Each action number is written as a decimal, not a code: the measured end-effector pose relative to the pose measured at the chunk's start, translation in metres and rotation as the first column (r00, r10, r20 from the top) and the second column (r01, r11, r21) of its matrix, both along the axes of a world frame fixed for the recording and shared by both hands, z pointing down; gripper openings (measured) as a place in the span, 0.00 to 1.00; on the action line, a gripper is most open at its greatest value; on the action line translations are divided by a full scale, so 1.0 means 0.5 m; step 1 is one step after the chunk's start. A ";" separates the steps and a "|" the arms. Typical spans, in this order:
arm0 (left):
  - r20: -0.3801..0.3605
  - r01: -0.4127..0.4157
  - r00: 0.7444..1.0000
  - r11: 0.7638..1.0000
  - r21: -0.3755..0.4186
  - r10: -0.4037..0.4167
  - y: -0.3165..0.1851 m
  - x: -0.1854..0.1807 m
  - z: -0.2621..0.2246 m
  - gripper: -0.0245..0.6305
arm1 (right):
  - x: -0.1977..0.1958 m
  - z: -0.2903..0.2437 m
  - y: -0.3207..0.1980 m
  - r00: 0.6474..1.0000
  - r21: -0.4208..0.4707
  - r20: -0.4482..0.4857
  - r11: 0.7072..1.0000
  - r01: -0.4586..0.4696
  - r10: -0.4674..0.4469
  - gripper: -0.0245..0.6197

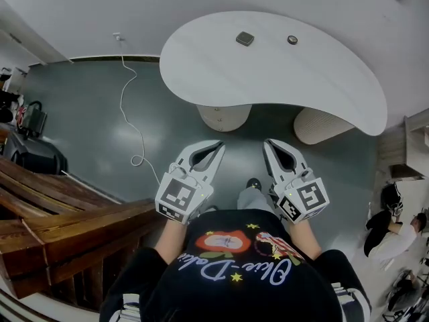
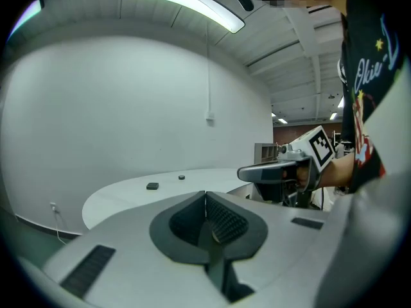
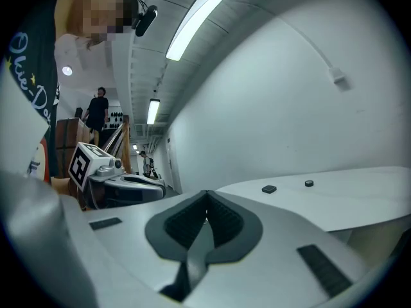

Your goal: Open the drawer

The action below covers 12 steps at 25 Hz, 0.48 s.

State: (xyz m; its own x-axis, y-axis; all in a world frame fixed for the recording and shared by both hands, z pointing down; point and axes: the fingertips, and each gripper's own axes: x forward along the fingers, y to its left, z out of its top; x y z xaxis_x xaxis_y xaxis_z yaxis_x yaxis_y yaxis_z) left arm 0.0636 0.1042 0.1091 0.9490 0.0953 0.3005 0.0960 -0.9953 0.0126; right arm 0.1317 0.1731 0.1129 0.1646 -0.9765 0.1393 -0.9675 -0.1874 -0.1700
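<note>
Head view, foreground: a black printed shirt filled the lower edge; just beyond it the left tool and the right tool were held side by side, apart, tips angled slightly toward each other; each bore a marker cube at its rear, left and right. Both tools hung over the grey-green floor, short of the near edge of the white curved surface.

Left gripper view: the left tool's jaws were pressed together at the tips, with nothing between the ribbed pads. Right gripper view: the right tool's jaws likewise met at the tips, closed on nothing. Each of these 2 views showed the other tool alongside.

The surface stood on 2 cream pedestals, 1 left and 1 right; on its far part lay a dark square item and, well apart to the right, a small round item. A white cable trailed from the wall across the floor; a wooden stair rail ran along the lower left, with a black bag beside it; a person was low at the right edge.

The drawer could not be made out in any view.
</note>
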 end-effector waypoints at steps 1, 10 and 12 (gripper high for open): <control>0.001 0.009 1.000 1.000 0.000 -0.009 -0.002 0.012 0.001 0.04 | 0.013 0.001 -0.002 1.000 0.001 0.001 1.000 0.007 -0.007 0.04; 0.008 0.093 0.996 0.996 -0.002 -0.093 -0.006 0.095 0.014 0.04 | 0.106 0.017 -0.014 0.996 -0.013 0.009 0.996 0.090 -0.089 0.04; 0.011 0.124 0.992 0.992 -0.006 -0.124 -0.010 0.109 0.024 0.04 | 0.124 0.025 -0.020 0.993 -0.017 0.012 0.993 0.116 -0.116 0.04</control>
